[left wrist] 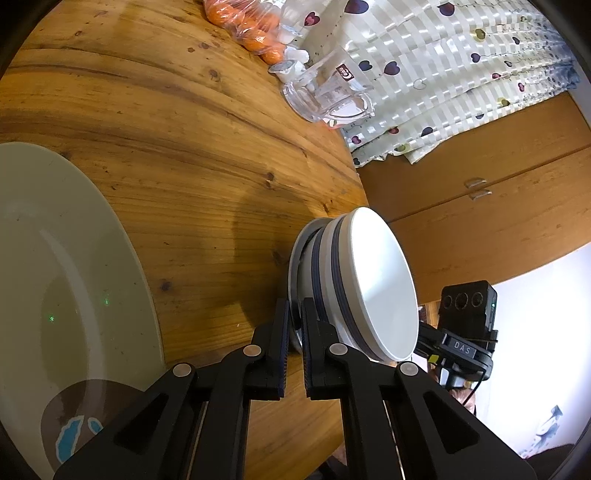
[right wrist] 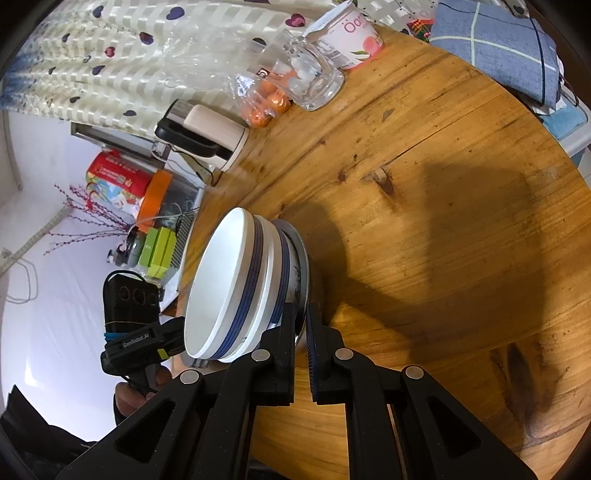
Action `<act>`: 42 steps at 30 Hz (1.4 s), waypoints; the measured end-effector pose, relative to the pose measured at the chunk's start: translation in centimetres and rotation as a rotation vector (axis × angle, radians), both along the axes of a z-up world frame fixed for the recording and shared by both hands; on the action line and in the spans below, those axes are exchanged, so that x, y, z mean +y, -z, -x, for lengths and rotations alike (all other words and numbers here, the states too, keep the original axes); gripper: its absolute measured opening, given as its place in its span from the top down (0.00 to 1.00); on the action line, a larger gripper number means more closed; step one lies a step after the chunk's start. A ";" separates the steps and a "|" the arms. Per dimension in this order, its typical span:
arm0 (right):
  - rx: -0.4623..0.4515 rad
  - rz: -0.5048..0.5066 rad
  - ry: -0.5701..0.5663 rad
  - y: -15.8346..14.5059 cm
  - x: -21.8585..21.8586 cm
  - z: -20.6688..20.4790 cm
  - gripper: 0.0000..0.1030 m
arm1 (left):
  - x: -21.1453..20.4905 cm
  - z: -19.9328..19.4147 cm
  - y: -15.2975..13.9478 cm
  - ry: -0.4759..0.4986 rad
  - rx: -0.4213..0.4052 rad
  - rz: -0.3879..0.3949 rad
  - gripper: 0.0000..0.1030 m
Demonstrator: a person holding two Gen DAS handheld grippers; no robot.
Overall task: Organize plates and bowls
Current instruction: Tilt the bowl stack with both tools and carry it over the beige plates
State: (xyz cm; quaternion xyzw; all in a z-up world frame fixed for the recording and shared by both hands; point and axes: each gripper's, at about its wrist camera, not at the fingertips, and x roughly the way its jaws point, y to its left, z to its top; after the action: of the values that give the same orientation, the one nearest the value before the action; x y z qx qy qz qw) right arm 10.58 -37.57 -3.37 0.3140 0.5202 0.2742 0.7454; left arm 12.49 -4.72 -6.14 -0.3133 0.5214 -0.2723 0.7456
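Black two-finger tongs fill the foreground of both wrist views, each pair clenched on the rim of a small plate beneath a stack of bowls. From the left wrist, the left gripper (left wrist: 293,325) pinches the thin rim of the small blue-patterned plate (left wrist: 294,266) that carries two nested white bowls with dark blue bands (left wrist: 376,284), near the edge of the round knotted wooden table (left wrist: 177,140). From the right wrist, the right gripper (right wrist: 302,325) grips the same plate (right wrist: 301,258) from the opposite side, the nested bowls (right wrist: 225,280) seen edge-on just beyond its fingers. Each view catches the other gripper's camera unit past the bowls. A large pale green dinner plate with a brown and blue motif (left wrist: 55,288) lies on the table to the left, well apart from the stack. Farther back stand a clear glass mug (left wrist: 325,96), a bag of oranges (left wrist: 251,29) and a heart-print curtain (left wrist: 461,66). A pale electric kettle with a black handle (right wrist: 207,129) sits at the table's edge, and a peach yogurt cup (right wrist: 351,37) rests beyond the mug.
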 end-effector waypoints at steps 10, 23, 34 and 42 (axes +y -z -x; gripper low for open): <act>0.006 0.002 0.001 0.2 0.1 -0.1 0.93 | 0.1 0.2 -0.2 -0.001 -0.007 -0.007 0.96; -0.014 0.011 -0.012 -0.9 1.1 -0.1 0.93 | 0.9 0.7 -1.6 -0.015 -0.040 -0.016 0.96; -0.044 0.014 -0.060 -2.9 4.1 -0.5 0.93 | 3.6 2.1 -3.4 -0.072 -0.080 -0.020 0.96; -0.078 0.013 -0.113 -4.6 7.1 -0.6 0.93 | 6.8 3.9 -5.0 -0.133 -0.118 -0.021 0.96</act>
State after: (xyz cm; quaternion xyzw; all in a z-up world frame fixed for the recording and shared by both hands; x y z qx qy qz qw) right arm 11.20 -30.45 1.25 0.2684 0.5095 0.3247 0.7503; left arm 8.59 2.05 -1.14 -0.3228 0.4575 -0.2344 0.7947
